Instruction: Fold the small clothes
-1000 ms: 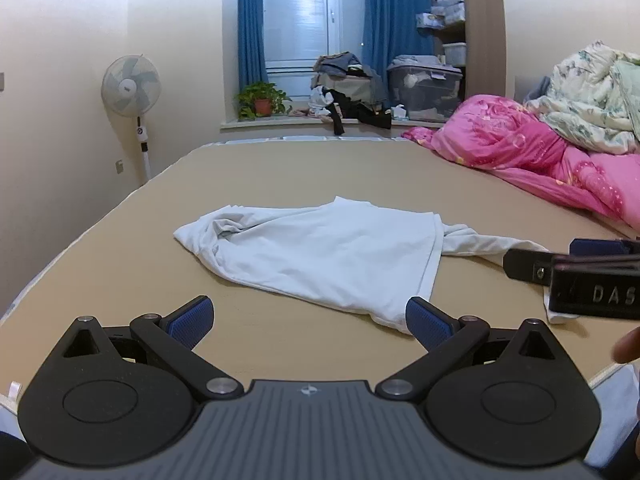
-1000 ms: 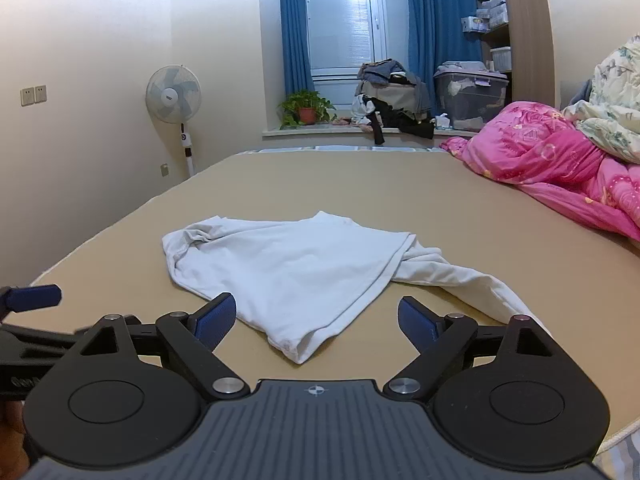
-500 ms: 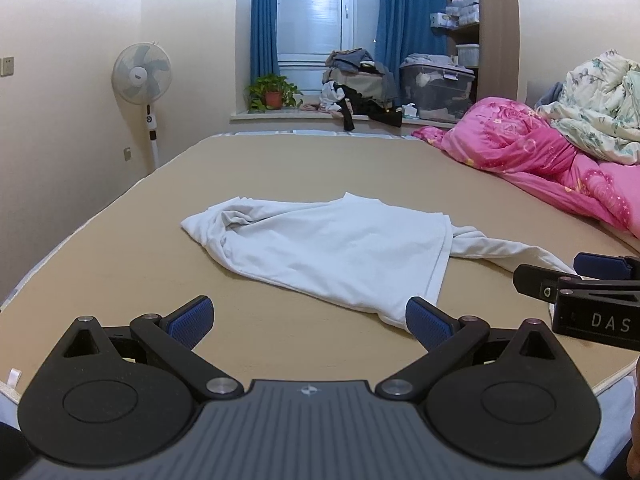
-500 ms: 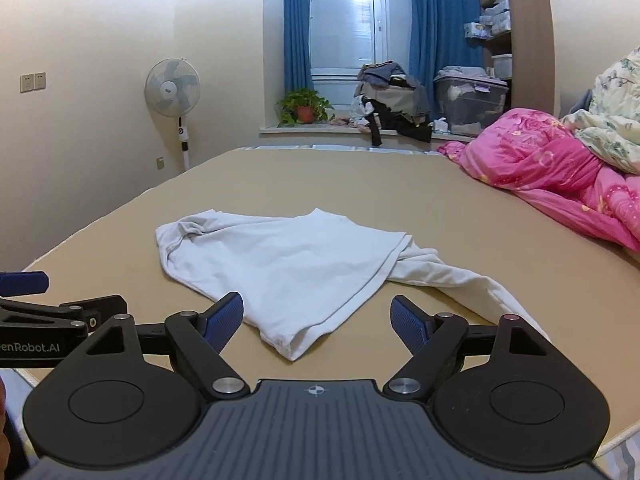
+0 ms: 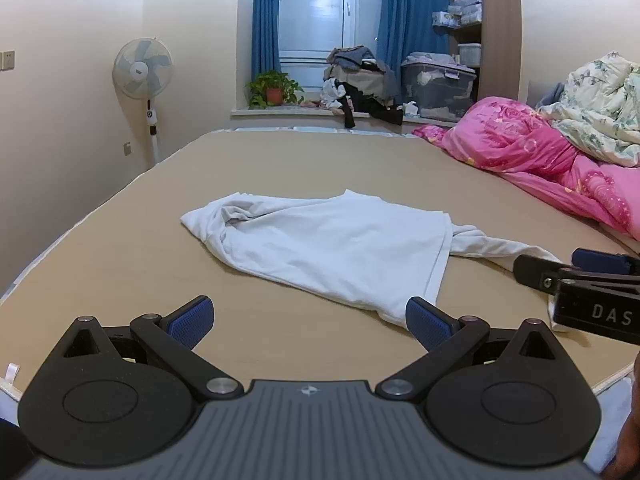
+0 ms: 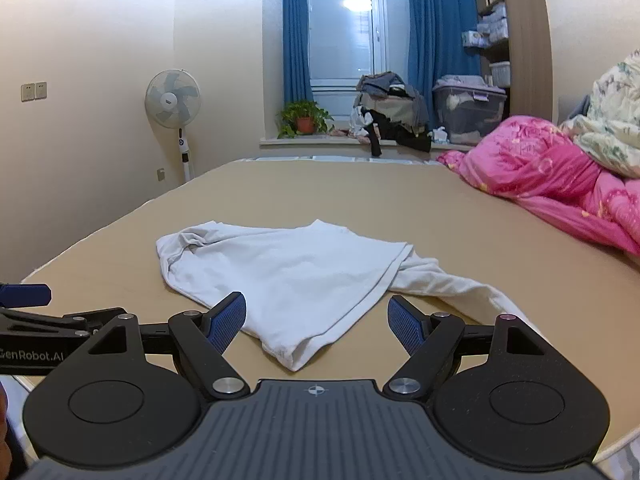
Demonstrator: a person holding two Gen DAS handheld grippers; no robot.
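Note:
A crumpled white garment [image 5: 336,248] lies on the tan bed surface [image 5: 320,160], with a sleeve trailing to the right; it also shows in the right wrist view [image 6: 288,276]. My left gripper [image 5: 308,320] is open and empty, just short of the garment's near corner. My right gripper [image 6: 316,320] is open and empty, with the garment's near corner between its blue pads, low and in front. The right gripper also shows at the right edge of the left wrist view [image 5: 580,280]. The left gripper shows at the left edge of the right wrist view [image 6: 36,320].
A pink quilt [image 5: 540,156] and a floral duvet [image 5: 600,108] are piled at the right of the bed. A standing fan [image 5: 144,76] is by the left wall. A plant [image 5: 274,90], clothes and a storage box [image 5: 436,84] sit on the window sill.
Both grippers have risen and drawn back a little, so the garment looks slightly farther. The right gripper's jaws have narrowed a little. The garment has not moved.

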